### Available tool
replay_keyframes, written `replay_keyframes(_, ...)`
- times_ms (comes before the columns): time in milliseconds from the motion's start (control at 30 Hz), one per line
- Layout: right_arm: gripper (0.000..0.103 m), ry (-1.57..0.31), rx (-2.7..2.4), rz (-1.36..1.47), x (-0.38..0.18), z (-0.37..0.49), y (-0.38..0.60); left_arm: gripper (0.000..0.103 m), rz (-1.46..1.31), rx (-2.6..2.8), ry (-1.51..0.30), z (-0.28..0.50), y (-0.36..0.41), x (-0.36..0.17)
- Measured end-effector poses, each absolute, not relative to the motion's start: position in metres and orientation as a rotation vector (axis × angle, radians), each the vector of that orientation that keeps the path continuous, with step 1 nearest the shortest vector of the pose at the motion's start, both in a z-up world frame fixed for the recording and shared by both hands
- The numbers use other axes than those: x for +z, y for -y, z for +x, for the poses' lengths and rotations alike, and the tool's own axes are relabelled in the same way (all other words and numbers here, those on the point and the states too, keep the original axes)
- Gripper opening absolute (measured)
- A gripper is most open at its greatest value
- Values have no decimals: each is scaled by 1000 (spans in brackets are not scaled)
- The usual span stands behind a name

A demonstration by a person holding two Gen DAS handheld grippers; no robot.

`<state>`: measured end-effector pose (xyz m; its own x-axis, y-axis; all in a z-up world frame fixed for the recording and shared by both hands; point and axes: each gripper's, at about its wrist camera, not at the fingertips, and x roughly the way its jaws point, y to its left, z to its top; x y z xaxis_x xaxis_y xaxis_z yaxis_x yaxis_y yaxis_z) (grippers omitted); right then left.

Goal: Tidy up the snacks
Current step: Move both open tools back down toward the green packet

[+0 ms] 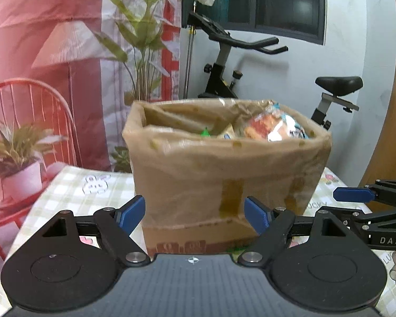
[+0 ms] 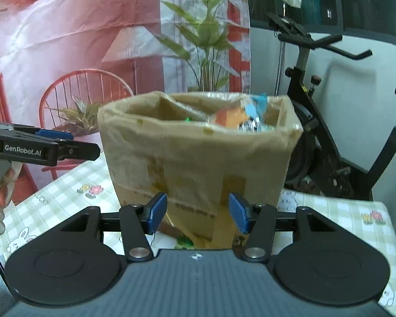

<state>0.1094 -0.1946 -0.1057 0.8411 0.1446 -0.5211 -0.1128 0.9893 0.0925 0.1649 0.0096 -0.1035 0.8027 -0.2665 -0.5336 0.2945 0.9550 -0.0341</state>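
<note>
Room: behind the tabletop (image 1: 66, 185) we see a printed pink backdrop and an exercise bike (image 1: 224, 60) against the wall.
Box: the cardboard box (image 1: 224, 163), lined with clear plastic, stands on the checked cloth, straight ahead of both tools.
Snacks: a few packets (image 1: 274, 129) lie inside at the box's right, one poking above the rim; we cannot read them through the blur.
Left tool (image 1: 195, 214): spread wide, nothing between its pads, just short of the box's near wall.
Right tool (image 2: 198, 212): parted less widely, also empty.
Risk: we judge a low reach could catch the loose plastic lining or shove the light box back across the cloth; two tools entering together could collide.
Left view only: the bike's saddle and a potted plant (image 1: 21, 163) at the left.
Right view only: fingers (image 2: 0, 198) of the hand carrying the left tool, and the box's far right corner.
</note>
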Motion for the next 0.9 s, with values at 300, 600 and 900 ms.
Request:
replay_keyframes(300, 56, -624, 132, 69, -141, 110, 199, 83, 37, -330, -641, 168, -11, -141)
replay_keyframes(600, 56, -702, 152, 100, -177, 119, 202, 82, 22, -355, -709, 179, -13, -173)
replay_keyframes(900, 56, -785, 205, 67, -213, 139, 188, 72, -21, -399, -822, 192, -15, -215)
